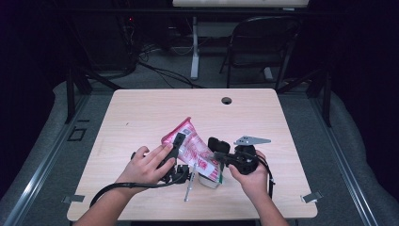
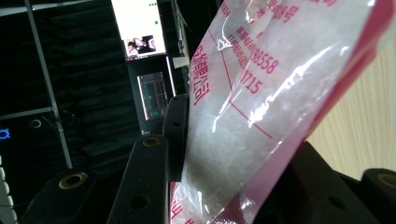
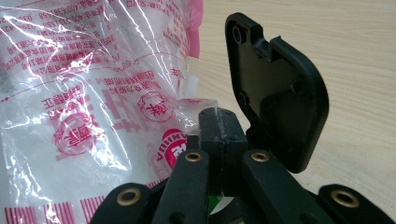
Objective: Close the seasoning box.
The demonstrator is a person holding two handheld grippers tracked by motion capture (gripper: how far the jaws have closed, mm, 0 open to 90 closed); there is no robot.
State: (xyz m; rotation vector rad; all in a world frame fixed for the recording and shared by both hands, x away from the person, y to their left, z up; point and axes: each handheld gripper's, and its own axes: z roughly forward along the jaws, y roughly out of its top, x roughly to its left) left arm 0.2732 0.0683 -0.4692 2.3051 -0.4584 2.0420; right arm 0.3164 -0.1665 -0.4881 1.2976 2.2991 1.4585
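A wooden tabletop [image 1: 141,113] carries the work near its front edge, where a person's two hands meet. A pink-printed clear bag [image 1: 190,146] is held tilted there, above a small cup [image 1: 210,180]. The left gripper [image 1: 176,150] clamps the bag's body between half-spread jaws; the right gripper [image 1: 221,155] pinches the bag's corner, jaws fully closed.

The bag [image 1: 189,143] stands tilted on the bench [image 1: 141,113], between both tongs. Left tongs [image 1: 178,149] lie at its left, right tongs [image 1: 217,153] at its right. A cup [image 1: 210,181] sits below the bag.
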